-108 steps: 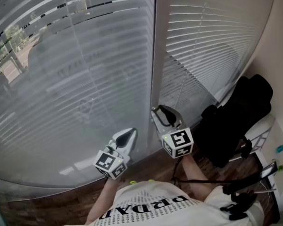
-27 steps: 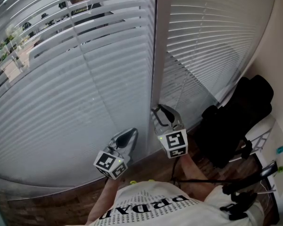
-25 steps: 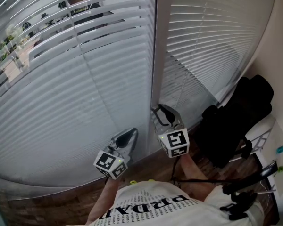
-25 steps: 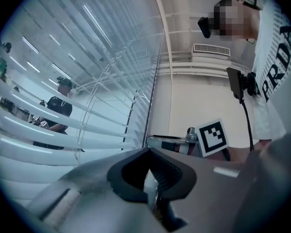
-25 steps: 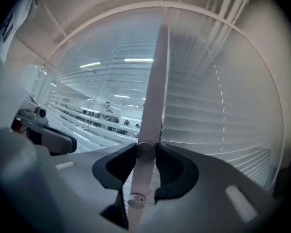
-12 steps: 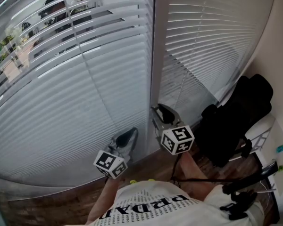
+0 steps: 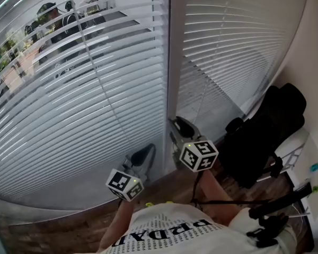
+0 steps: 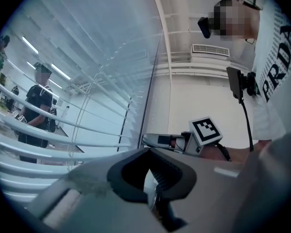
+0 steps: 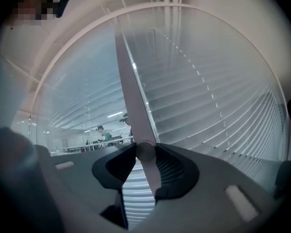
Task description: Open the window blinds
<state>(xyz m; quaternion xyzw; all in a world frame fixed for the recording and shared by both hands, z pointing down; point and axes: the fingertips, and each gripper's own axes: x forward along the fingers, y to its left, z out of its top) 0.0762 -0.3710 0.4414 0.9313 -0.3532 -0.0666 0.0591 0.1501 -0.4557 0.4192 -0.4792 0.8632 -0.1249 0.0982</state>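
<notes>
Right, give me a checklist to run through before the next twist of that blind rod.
1. Right gripper closed on the rod: ok, the rod sits between its jaws.
2. Left blind slats tilted open: ok at the top, where the space beyond shows; lower rows cannot tell.
3. Right blind slats open: not ok, no view through.
4. Left gripper holding nothing: cannot tell; it sits low beside the window post.
5. Black bag clear of both grippers: ok, off to the right.
</notes>
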